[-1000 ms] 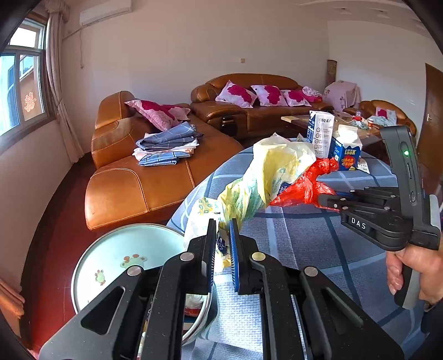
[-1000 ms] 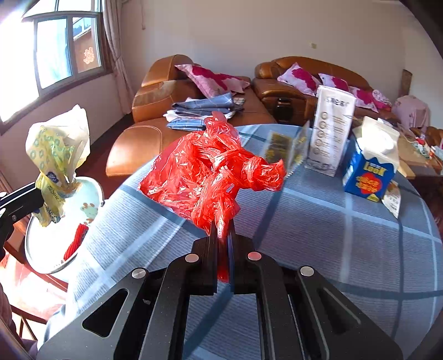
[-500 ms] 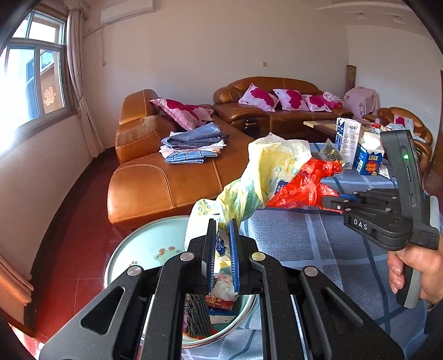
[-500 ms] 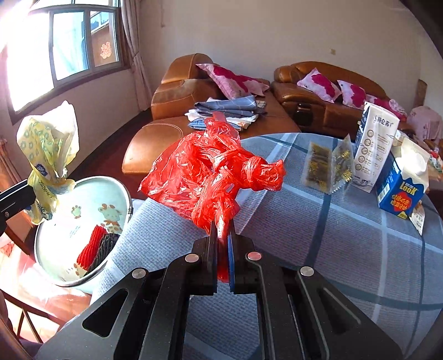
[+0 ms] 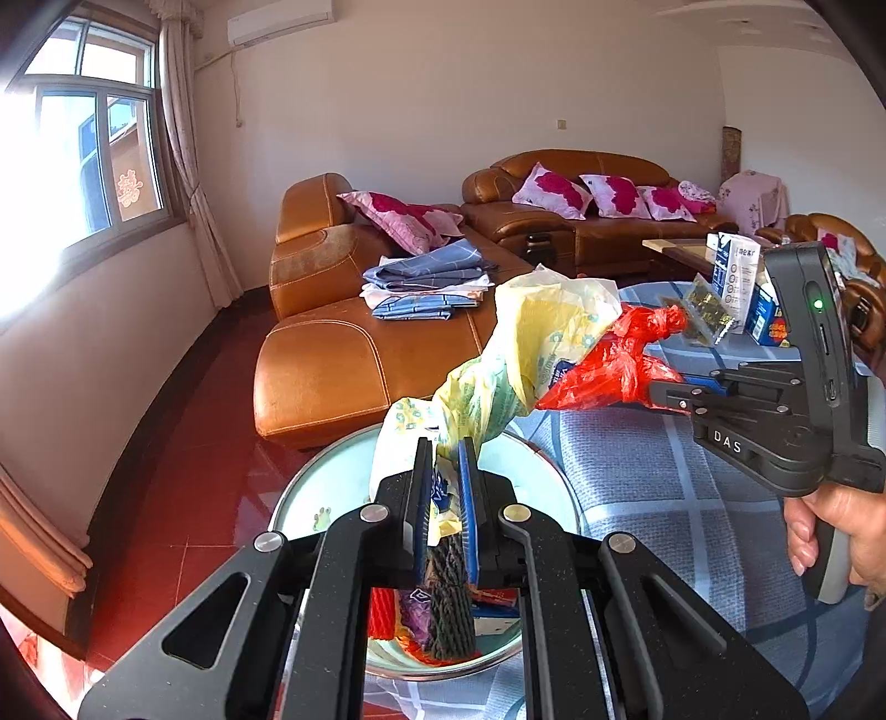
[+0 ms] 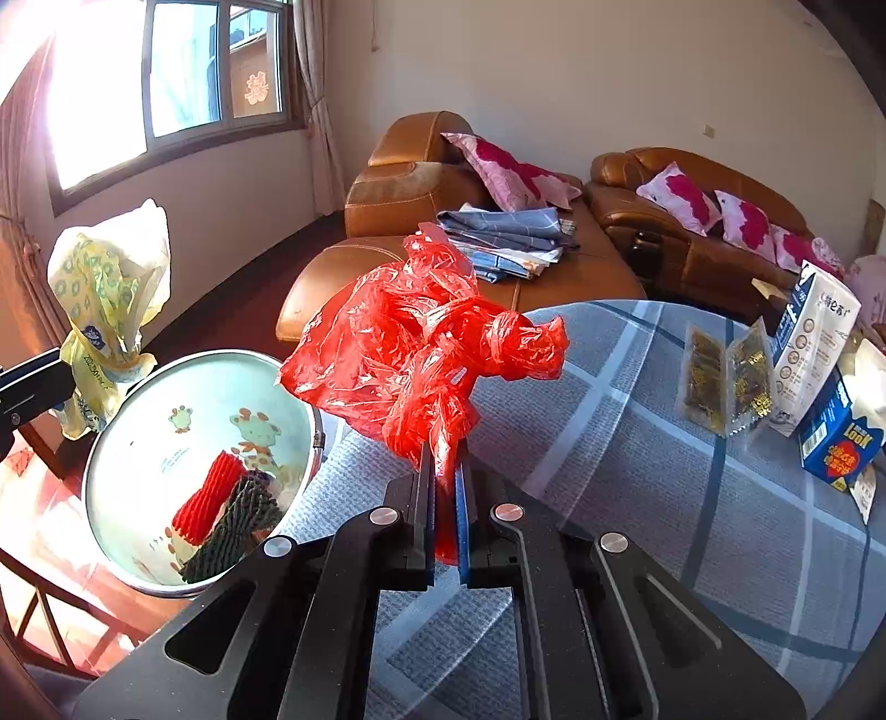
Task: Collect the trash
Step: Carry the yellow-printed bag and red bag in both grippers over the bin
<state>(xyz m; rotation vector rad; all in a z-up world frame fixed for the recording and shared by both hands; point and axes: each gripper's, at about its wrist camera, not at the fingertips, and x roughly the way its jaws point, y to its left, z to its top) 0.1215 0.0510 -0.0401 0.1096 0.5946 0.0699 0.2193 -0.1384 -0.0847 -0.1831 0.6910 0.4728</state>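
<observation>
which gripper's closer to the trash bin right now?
Left. The left gripper, shut on the yellow bag, hangs over the trash bin. The right gripper, shut on the red bag, is beside it over the table.

A home living room. A tan leather corner sofa [image 5: 387, 332] fills the middle, with pink floral cushions [image 5: 554, 188] along its back and folded blue laundry [image 5: 426, 282] on its seat. Left of the sofa are a curtained window [image 5: 94, 160] and red floor tiles [image 5: 183, 443]. A wall air conditioner [image 5: 279, 19] hangs above it. A cloth-covered counter [image 6: 664, 443] stands in front.
</observation>
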